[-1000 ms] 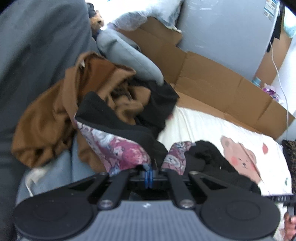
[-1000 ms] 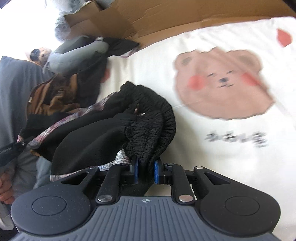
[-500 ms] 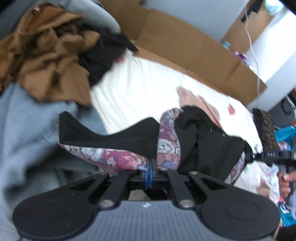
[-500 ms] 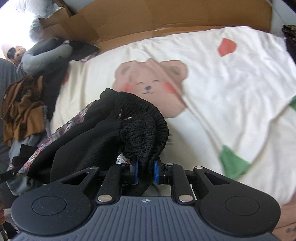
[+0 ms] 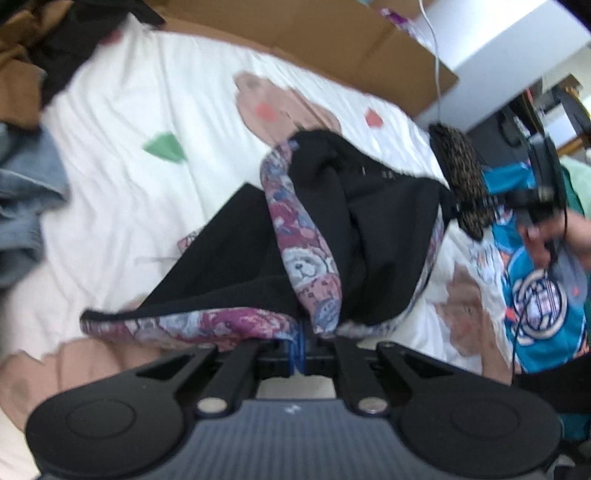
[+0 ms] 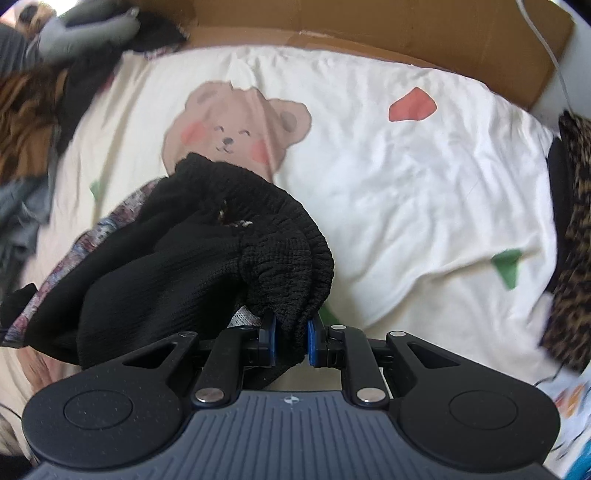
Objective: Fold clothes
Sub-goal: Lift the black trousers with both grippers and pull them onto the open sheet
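Note:
A black garment (image 5: 373,221) with a maroon patterned lining (image 5: 306,266) hangs bunched between both grippers above the cream bear-print bed sheet (image 5: 147,103). My left gripper (image 5: 300,341) is shut on the patterned edge of the garment. My right gripper (image 6: 290,336) is shut on its black ribbed elastic band (image 6: 280,251), and the same garment (image 6: 166,266) trails off to the left in that view. The right gripper (image 5: 532,201) also shows far right in the left wrist view, held by a hand (image 5: 554,240).
A heap of brown, black and grey clothes (image 6: 33,92) lies at the sheet's left end. Blue-grey denim (image 5: 26,192) lies at the left. Cardboard (image 6: 369,33) lines the far side. A leopard-print cloth (image 6: 572,240) lies at the right, a teal printed cloth (image 5: 535,302) near it.
Both grippers have carried the garment off the clothes heap and rightward over the bare sheet. The heap has slid out to the left of both views.

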